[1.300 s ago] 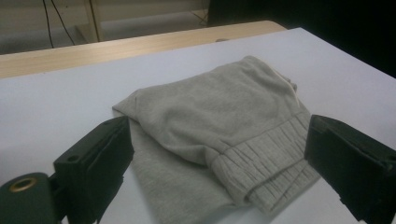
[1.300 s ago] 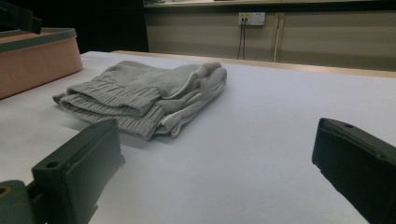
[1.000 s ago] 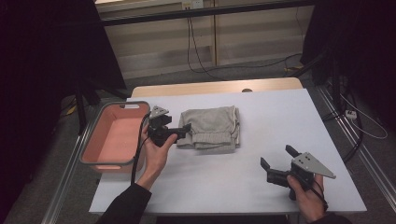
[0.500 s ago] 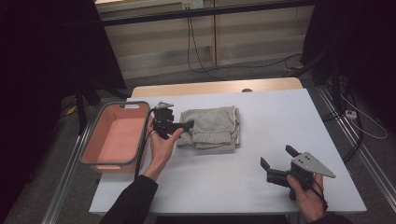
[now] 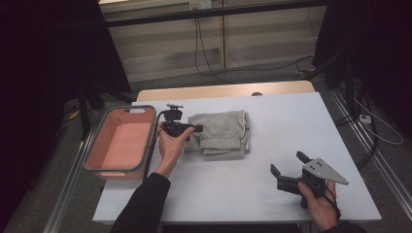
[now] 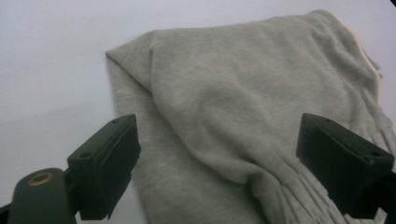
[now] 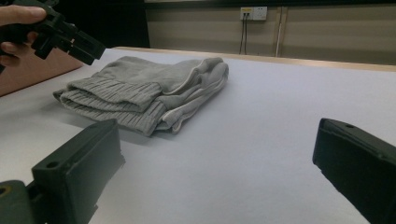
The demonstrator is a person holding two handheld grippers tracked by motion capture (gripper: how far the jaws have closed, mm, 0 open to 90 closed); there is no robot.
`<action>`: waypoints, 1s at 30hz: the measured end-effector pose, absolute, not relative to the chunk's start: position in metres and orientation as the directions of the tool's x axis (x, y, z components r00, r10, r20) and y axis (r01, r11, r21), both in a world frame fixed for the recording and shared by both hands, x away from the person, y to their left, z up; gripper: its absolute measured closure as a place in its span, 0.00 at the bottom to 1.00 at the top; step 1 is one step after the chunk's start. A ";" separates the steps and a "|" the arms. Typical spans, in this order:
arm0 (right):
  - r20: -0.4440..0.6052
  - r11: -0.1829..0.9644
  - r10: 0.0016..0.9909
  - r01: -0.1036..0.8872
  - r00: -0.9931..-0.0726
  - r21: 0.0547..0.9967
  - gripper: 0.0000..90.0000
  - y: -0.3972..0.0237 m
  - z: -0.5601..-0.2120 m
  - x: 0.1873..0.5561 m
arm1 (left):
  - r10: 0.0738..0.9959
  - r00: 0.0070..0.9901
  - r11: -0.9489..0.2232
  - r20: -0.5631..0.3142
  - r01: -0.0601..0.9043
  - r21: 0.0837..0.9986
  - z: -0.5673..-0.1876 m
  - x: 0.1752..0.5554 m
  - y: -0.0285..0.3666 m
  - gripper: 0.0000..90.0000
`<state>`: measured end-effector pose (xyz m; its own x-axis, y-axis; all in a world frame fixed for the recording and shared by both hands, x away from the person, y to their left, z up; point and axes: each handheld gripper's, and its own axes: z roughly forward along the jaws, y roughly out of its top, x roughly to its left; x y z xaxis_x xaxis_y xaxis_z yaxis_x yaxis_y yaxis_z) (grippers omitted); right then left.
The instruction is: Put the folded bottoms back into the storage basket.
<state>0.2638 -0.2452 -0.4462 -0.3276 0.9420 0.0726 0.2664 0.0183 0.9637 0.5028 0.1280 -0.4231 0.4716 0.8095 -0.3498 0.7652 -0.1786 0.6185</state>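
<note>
Currently the left claw [image 6: 219, 172] hangs open over the left edge of the folded grey garment [image 5: 223, 133], mid-surface [image 5: 291, 121] beside the pink bin [image 5: 119, 145]. Closing low across several layers would likely grip best. The right claw [image 5: 287, 170], also open, waits well apart.

Left tool [image 5: 194, 128] at folded grey garment [image 5: 222, 133], pink bin [image 5: 92, 154]

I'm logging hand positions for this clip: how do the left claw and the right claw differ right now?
The left claw is at the folded grey garment, its jaws spread over the cloth's edge; the right claw sits far off, near the table's front right, over bare surface. The left claw is beside the pink tub; the right claw is across the table from it. Both are open and hold nothing.
</note>
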 end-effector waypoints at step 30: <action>0.075 0.019 0.940 0.269 -0.334 0.963 0.01 -0.244 -0.447 0.264 | 0.821 0.355 -0.080 -0.448 0.848 0.524 -0.449 0.517 0.128 0.16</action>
<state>0.2644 -0.2444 -0.4466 -0.3341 0.9396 0.0748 0.2692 0.0191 0.9629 0.5173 0.1282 -0.4495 0.3550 0.8206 -0.4479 0.8477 -0.0805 0.5244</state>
